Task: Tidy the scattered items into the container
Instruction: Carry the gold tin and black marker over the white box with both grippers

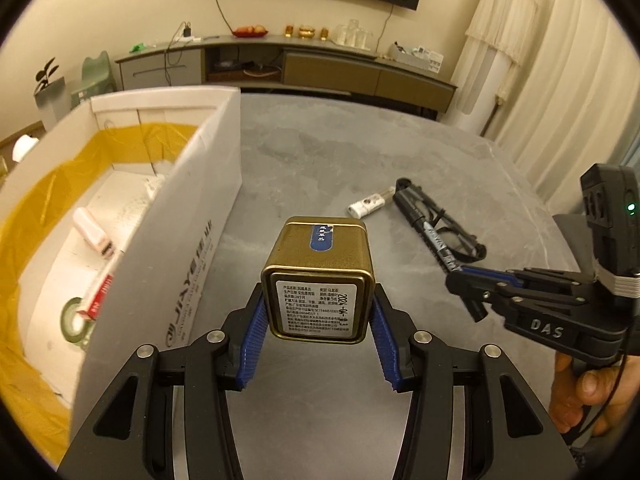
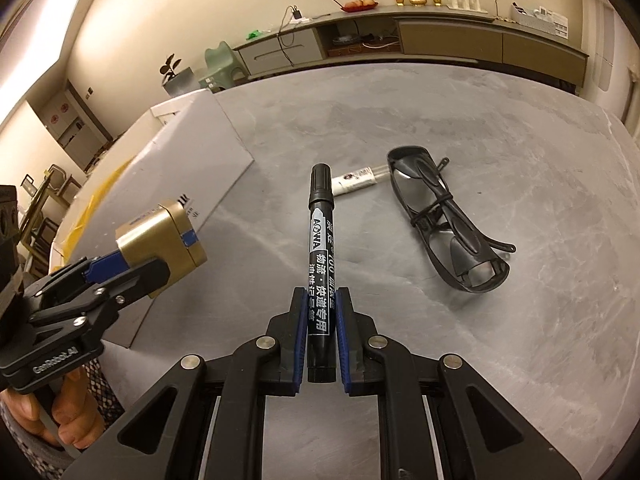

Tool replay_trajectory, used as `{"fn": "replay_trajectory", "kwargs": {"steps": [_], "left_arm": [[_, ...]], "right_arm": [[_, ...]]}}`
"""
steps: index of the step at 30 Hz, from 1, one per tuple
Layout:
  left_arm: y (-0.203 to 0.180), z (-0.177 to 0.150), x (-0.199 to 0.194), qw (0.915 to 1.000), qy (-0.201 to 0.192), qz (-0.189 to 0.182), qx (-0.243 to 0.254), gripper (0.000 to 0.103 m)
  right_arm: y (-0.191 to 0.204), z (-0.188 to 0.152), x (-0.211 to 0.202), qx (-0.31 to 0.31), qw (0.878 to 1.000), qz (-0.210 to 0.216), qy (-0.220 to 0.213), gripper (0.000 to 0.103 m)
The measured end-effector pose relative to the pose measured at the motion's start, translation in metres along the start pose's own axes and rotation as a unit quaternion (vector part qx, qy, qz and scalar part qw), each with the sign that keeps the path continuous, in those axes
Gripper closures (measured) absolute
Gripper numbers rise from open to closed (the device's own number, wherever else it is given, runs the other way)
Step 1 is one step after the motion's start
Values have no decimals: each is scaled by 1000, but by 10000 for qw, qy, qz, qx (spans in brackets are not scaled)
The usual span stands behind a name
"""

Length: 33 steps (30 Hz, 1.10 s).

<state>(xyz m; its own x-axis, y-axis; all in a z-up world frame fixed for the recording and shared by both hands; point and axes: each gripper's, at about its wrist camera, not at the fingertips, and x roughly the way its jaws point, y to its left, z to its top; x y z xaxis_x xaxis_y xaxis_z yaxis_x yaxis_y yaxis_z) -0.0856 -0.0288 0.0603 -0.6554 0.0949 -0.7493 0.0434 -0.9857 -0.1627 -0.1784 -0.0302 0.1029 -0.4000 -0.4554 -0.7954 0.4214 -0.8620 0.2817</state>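
My left gripper [image 1: 318, 300] is shut on a square gold tin [image 1: 318, 276], held in the air just right of the white cardboard box [image 1: 192, 240] with its yellow liner. The right wrist view shows that tin [image 2: 164, 236] in the left gripper [image 2: 120, 268] beside the box [image 2: 188, 168]. My right gripper [image 2: 320, 294] is shut on a black marker [image 2: 320, 240], which points forward above the table. From the left wrist camera, the right gripper [image 1: 468, 280] and marker [image 1: 438, 246] are at the right. Black glasses [image 2: 448, 224] and a small white tube [image 2: 356, 180] lie on the table.
The grey stone table [image 2: 520, 320] stretches to the right and far side. Inside the box lie a pink item [image 1: 92, 232], a red-and-white packet [image 1: 100, 296] and a green tape roll [image 1: 74, 320]. A low cabinet [image 1: 320, 68] runs along the back wall.
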Motion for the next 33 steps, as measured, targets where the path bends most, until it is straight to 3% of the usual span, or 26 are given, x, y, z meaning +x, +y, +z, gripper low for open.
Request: {"fn": "replay_trajectory", "kwargs": {"steps": [15,24,33], "left_arm": [[2,7,-68,9977,-470,482,-16,52],[23,9,-96,9961,-664,527,-257,52],[40,10,-117,9938,-904,487,-427,52]], "right_arm": [[32,-7,-19,-342,9983,238,-419,88],[61,-20,-41,-552,9952,115,-794,88],[88,-33,-56,-473,9940,377,-914,88]]}}
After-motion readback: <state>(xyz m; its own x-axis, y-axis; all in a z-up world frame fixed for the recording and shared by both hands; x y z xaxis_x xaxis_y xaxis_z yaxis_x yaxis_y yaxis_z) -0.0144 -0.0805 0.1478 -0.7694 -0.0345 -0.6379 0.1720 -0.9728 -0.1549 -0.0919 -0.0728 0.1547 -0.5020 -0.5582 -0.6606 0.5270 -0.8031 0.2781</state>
